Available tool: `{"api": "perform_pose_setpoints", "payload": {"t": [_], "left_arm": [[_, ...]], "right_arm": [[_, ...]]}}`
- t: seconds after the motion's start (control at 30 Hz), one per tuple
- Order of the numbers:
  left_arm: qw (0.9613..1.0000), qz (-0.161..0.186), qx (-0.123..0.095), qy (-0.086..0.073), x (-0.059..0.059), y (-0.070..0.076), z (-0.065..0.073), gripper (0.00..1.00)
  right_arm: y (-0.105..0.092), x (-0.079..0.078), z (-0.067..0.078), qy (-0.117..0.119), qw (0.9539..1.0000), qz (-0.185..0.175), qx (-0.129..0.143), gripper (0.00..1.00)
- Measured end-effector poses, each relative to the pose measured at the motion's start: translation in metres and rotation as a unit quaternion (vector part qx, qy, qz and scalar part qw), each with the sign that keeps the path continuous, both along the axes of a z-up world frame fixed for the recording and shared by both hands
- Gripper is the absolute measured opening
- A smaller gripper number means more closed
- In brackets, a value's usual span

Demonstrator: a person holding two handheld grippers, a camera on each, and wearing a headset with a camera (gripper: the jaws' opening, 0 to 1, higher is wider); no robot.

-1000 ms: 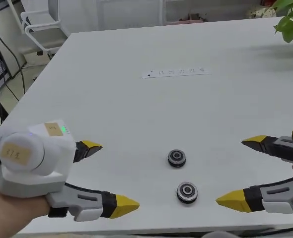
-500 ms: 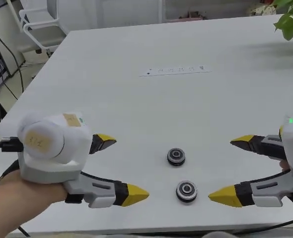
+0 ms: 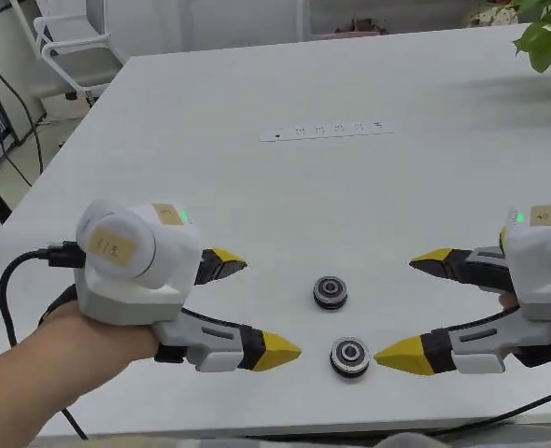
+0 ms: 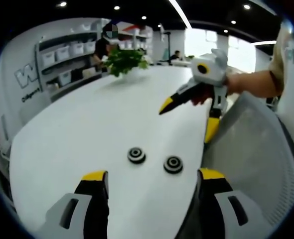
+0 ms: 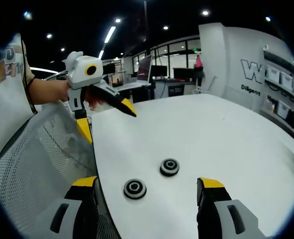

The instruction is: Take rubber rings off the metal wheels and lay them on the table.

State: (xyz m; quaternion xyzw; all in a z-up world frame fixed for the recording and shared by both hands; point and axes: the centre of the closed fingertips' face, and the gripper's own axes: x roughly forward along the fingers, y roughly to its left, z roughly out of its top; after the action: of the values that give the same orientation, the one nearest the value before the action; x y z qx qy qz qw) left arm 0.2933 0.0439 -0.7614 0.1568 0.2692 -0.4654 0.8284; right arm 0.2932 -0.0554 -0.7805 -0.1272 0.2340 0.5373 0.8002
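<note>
Two small metal wheels with black rubber rings lie flat on the white table. One wheel [image 3: 331, 291] [image 4: 136, 155] [image 5: 170, 167] is farther in; the other wheel [image 3: 350, 356] [image 4: 173, 164] [image 5: 135, 188] sits close to the front edge. My left gripper [image 3: 261, 306] [image 4: 149, 177] is open, left of the wheels, yellow tips pointing at them. My right gripper [image 3: 402, 308] [image 5: 147, 182] is open on the right, its near tip just beside the near wheel. Nothing is held between either pair of jaws.
A flush power strip panel [image 3: 324, 131] lies in the table's middle. A potted plant [image 3: 546, 37] [image 4: 124, 59] stands at the far right corner. A white chair [image 3: 70, 56] stands beyond the far left corner. A black cable [image 3: 19, 280] trails from my left gripper.
Both grippers have moved inward toward the wheels, the left rightward and the right leftward. The wheels have stayed in place.
</note>
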Motion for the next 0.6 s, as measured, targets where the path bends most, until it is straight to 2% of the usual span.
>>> {"api": "perform_pose_setpoints", "payload": {"t": [0.1, 0.27, 0.43, 0.6], "left_arm": [[1.0, -0.006, 0.005, 0.0, 0.001, -0.003, -0.004, 0.73], [0.9997, -0.018, 0.011, 0.008, -0.001, -0.008, -0.012, 0.7], [0.9996, -0.026, 0.014, 0.004, 0.001, -0.015, -0.016, 0.66], [0.9993, -0.031, 0.013, 0.016, 0.003, -0.023, -0.023, 0.66]], "right_arm": [[0.001, 0.001, -0.005, -0.008, 0.9999, 0.008, -0.005, 0.79], [0.002, 0.001, -0.015, 0.0, 0.9999, 0.011, -0.005, 0.74], [0.002, 0.0, -0.025, 0.005, 0.9997, 0.019, -0.011, 0.73], [0.004, -0.003, -0.032, 0.009, 0.9994, 0.028, -0.016, 0.71]]}}
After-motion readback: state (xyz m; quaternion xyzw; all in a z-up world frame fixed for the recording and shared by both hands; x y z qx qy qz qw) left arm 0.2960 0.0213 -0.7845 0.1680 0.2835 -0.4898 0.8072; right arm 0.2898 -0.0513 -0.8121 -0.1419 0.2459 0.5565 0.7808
